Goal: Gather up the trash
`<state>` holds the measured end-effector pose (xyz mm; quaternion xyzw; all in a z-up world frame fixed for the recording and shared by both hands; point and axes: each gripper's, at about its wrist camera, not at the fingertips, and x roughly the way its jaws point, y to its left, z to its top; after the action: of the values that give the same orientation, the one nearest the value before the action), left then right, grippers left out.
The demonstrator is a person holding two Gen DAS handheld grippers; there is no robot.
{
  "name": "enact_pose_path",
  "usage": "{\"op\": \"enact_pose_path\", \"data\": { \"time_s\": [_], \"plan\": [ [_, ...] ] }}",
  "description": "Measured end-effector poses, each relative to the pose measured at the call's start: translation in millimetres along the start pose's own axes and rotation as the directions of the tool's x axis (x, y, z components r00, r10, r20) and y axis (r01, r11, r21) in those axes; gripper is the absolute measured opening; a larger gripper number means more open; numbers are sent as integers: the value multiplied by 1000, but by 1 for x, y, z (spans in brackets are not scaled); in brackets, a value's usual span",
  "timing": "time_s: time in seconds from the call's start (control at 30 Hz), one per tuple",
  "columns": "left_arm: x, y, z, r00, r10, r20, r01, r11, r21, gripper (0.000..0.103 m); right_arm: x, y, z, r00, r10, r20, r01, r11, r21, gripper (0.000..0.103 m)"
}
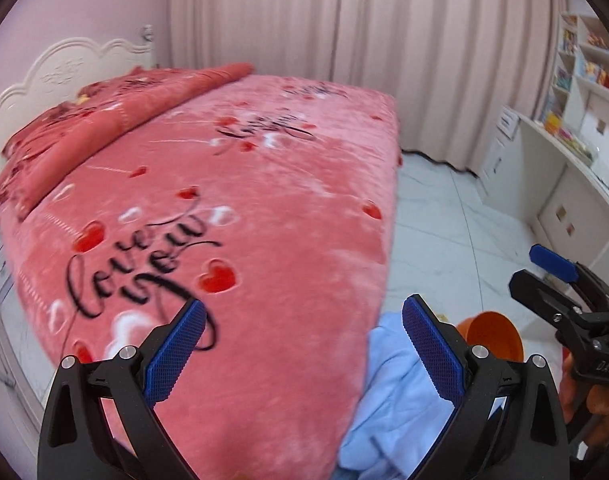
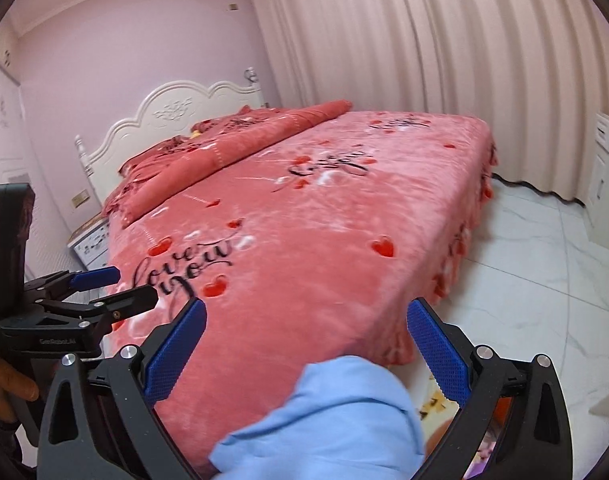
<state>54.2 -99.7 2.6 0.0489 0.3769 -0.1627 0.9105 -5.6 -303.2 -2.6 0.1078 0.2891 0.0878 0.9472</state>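
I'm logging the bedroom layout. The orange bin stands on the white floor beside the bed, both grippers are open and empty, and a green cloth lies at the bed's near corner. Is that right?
One thing is wrong: the cloth is light blue, not green, as the left wrist view shows. The rest stands: the orange bin is on the white floor beside the bed, and the left gripper and right gripper are open and empty.

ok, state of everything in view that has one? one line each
left claw: open, nothing between the pads
right claw: open, empty
curtains: drawn shut
bed cover: spread flat, folded quilt by the headboard
light blue cloth: crumpled at the bed's near corner
orange bin: upright on the floor, contents hidden
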Motion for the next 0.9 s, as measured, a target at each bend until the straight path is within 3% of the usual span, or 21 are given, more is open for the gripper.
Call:
{"op": "enact_pose_path", "data": {
  "time_s": [0.37, 0.57, 0.9],
  "plan": [
    [-30, 56, -36, 990, 143, 13, -140, 980, -139, 97, 16, 57, -5, 996, 74, -44, -77, 994, -73, 98],
    [-36, 69, -44, 987, 163, 17, -157, 970, -186, 97, 21, 77, -11, 993, 98, -67, -105, 988, -111, 98],
    [-36, 69, -44, 986, 166, 15, -162, 973, -166, 97, 25, 83, -14, 991, 107, -83, -116, 986, -117, 98]
  ]
}}
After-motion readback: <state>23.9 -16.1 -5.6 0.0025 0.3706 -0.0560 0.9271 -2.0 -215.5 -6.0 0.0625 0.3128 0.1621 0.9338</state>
